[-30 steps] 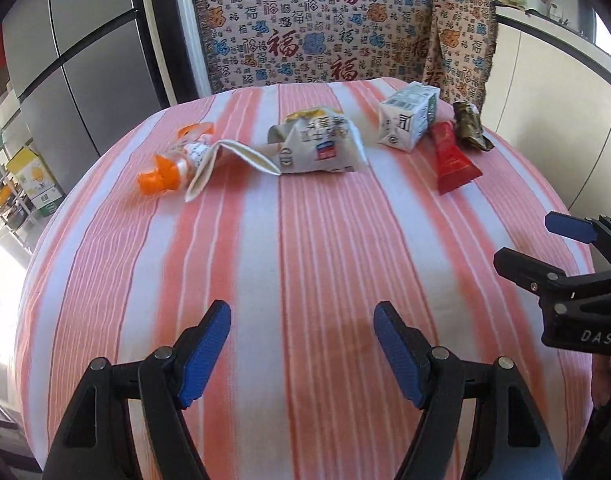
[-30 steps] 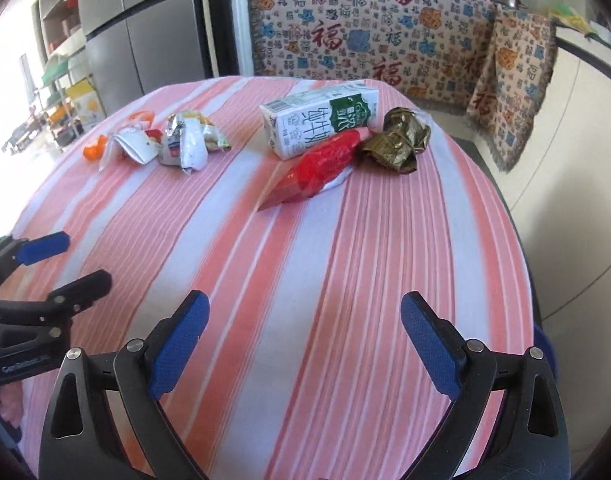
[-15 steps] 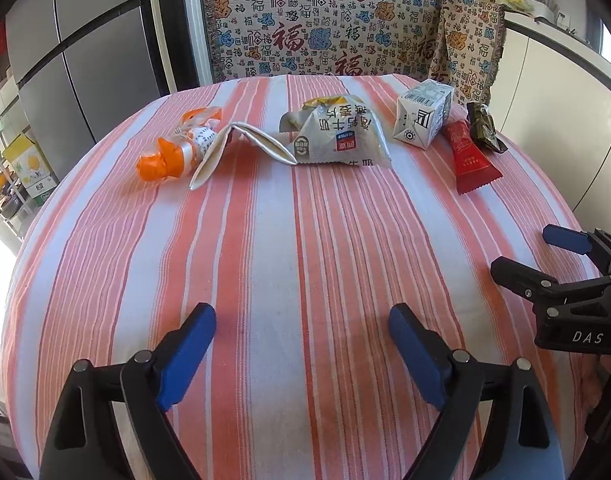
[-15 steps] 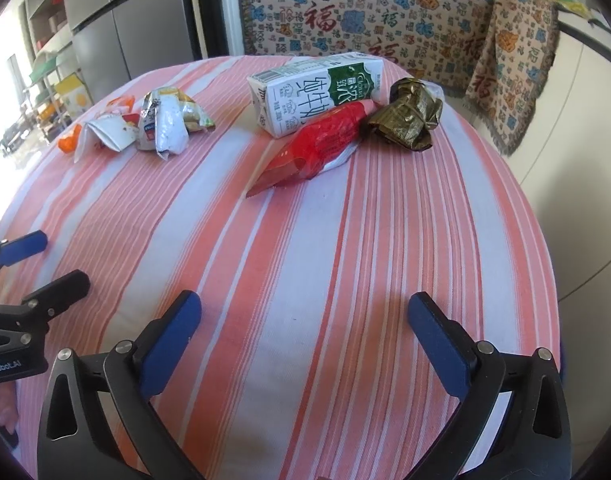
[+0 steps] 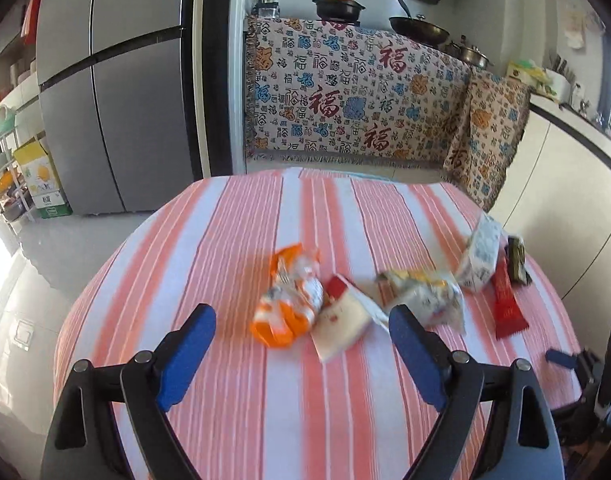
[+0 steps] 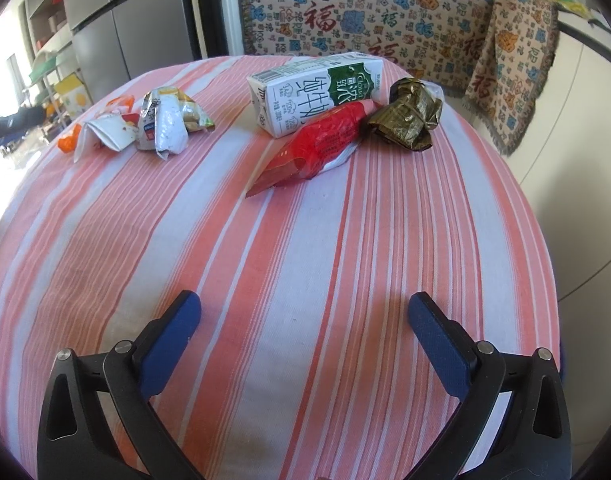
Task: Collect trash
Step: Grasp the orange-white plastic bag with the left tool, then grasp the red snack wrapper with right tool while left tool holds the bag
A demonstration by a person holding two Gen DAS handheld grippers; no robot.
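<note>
Striped table under milk carton, red wrapper, pouches.

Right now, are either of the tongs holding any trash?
No. The left tongs and right tongs are both open and empty; the trash lies on the table.

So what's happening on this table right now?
A person holds two grippers over the striped red-and-white tablecloth, both open and empty. The left gripper points at the orange-capped crumpled pouch; the right gripper faces the white-and-green milk carton, red plastic wrapper and crumpled olive-green wrapper. Nothing is picked up yet.
</note>
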